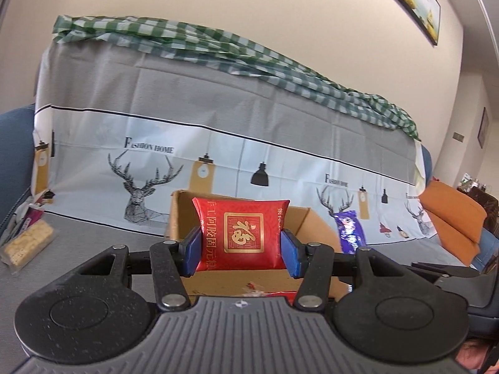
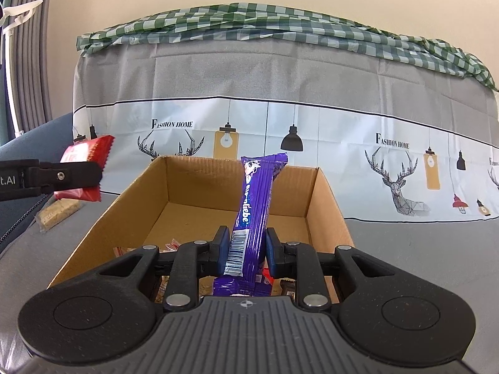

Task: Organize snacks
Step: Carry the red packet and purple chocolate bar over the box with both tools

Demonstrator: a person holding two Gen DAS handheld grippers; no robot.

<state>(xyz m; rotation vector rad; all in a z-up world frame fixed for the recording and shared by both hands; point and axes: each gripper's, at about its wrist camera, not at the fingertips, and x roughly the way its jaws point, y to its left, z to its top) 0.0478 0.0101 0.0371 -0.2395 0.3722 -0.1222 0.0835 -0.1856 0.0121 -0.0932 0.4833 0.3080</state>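
Observation:
My left gripper [image 1: 240, 251] is shut on a red snack packet [image 1: 240, 233] with gold characters, held above the near part of an open cardboard box [image 1: 181, 215]. My right gripper [image 2: 246, 254] is shut on a purple snack bar [image 2: 257, 205], held upright over the box [image 2: 327, 205]. The right wrist view also shows the left gripper [image 2: 84, 174] with the red packet [image 2: 85, 152] at the box's left. Several small snacks [image 2: 171, 246] lie on the box floor near its front. The purple bar also shows in the left wrist view [image 1: 351, 230].
A beige cracker pack [image 1: 26, 244] lies on the grey sofa seat left of the box; it also shows in the right wrist view [image 2: 57, 215]. A deer-print cover [image 2: 280, 109] drapes the backrest behind. An orange cushion [image 1: 452, 221] sits at the right.

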